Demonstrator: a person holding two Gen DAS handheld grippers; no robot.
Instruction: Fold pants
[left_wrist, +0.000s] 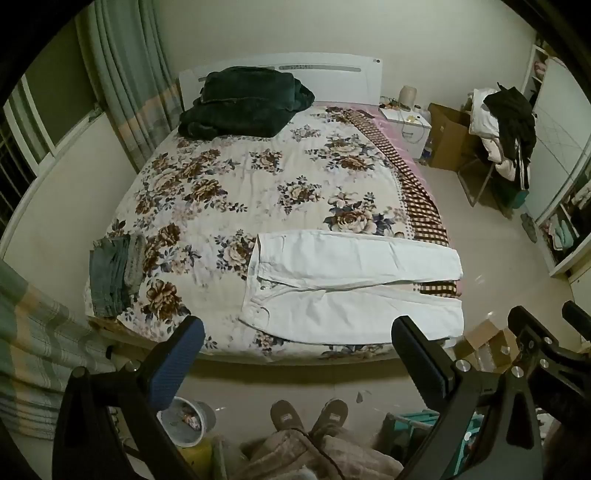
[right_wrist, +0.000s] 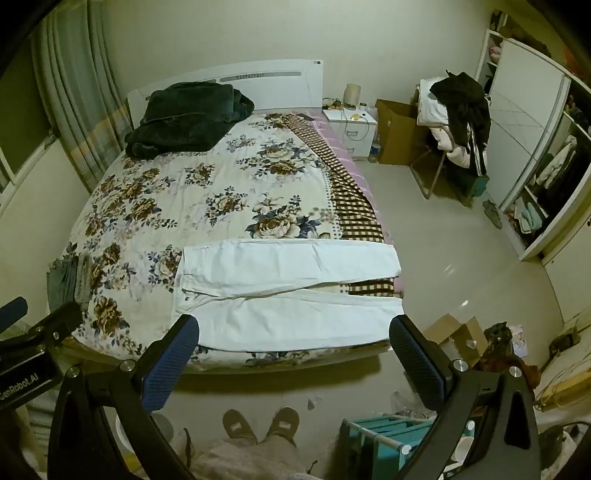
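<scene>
1. On the near edge of the bed (left_wrist: 258, 177), white pants (left_wrist: 351, 284) lie spread flat on the floral quilt (left_wrist: 221, 173); waistband to the left, both legs running to the right; far leg and near leg touch at the crotch and part slightly toward the cuffs; cuffs reach the right edge of the mattress, over a brown checked blanket (left_wrist: 417, 192).
2. Left gripper (left_wrist: 295, 354): jaws wide apart, nothing between them; held above the floor, short of the bed's near edge; blue pads (left_wrist: 177, 365) visible; not touching the pants.
3. Right gripper (right_wrist: 291, 354): jaws likewise spread, holding nothing; also short of the bed edge, in line with the near leg; no contact with cloth; in the right wrist view the left gripper's body shows at the left edge.
4. Near left corner of the quilt: a small pile of folded grey-blue garments (left_wrist: 114, 273), well apart from the pants.
5. Far left, by the white headboard (left_wrist: 280, 70): a heaped dark green blanket (left_wrist: 243, 103).
6. Far right of the bed: white nightstand (right_wrist: 351, 129), cardboard box (right_wrist: 399, 133), chair piled with clothes (right_wrist: 458, 122); open wardrobe (right_wrist: 546, 158) along the right wall.
7. Near floor: the person's slippered feet (right_wrist: 262, 424); teal rack (right_wrist: 388, 435) to the right; open cardboard box (right_wrist: 458, 339) near the bed's right corner.
8. Curtains (left_wrist: 122, 85) hang at the far left.
</scene>
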